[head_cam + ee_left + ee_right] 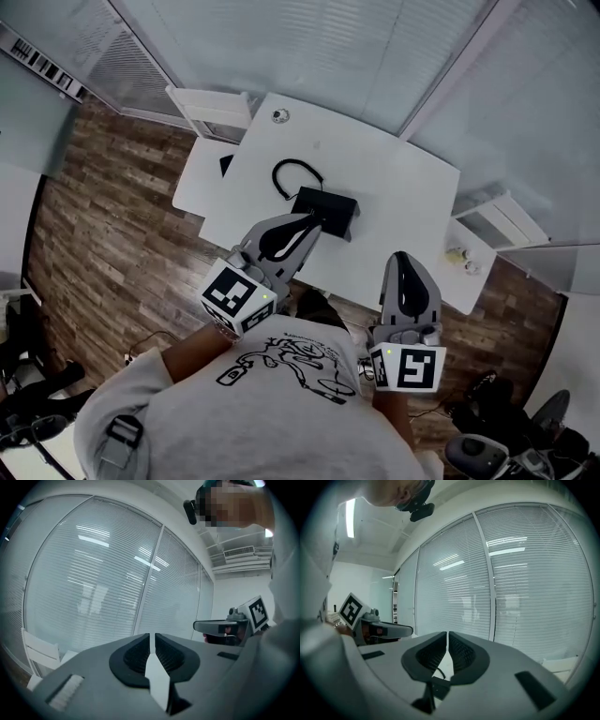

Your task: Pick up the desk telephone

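The black desk telephone point(325, 208) lies near the middle of a white desk point(394, 187), with its cord looped point(295, 173) behind it. My left gripper point(314, 223) is shut and empty, its tips just short of the phone's near left edge as seen from the head. My right gripper point(401, 257) is also shut and empty, over the desk's front edge to the phone's right. In the left gripper view the jaws point(152, 638) meet against the blinds. In the right gripper view the shut jaws point(448, 636) sit above a dark piece of the phone point(439, 688).
A white chair point(212, 109) and a lower white table point(200, 176) stand left of the desk. A small round fitting point(279, 116) sits at the desk's far edge. Glass walls with blinds point(328, 47) run behind. A low white shelf with small items point(461, 255) is at the right.
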The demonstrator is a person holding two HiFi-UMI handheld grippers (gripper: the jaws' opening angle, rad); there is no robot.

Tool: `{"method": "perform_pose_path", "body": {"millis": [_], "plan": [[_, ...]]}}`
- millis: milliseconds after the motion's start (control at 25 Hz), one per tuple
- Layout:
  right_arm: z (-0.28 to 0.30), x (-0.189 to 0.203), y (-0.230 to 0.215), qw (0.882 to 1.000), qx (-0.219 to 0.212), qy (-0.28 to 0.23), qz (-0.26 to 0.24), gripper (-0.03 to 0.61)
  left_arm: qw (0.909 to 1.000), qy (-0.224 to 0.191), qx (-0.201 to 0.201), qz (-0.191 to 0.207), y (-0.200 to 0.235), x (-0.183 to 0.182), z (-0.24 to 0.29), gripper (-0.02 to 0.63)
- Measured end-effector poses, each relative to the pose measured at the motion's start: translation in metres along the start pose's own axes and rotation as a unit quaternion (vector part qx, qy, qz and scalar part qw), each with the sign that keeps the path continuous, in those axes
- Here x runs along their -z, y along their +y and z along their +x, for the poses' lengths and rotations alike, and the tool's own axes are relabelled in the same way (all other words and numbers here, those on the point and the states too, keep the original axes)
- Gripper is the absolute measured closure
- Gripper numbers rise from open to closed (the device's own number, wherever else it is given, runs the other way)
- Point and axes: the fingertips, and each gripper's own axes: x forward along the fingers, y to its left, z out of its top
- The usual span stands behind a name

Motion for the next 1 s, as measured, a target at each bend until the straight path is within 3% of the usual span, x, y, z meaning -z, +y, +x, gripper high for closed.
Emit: {"method": "perform_pose_path", "body": {"millis": [440,1000], "plan": [[0.013,0.006,-0.049,1.0,-0.024,0.003,0.002,0.565,0.9999,0.004,-0.012,0.003,-0.017,-0.002,0.049,0.581],[0.044,-0.007,-0.029,1.0,0.005,0.001,0.01,0.565,0.9999,0.004,0.01,-0.001,0.023,-0.014,0.046,0.581]]}}
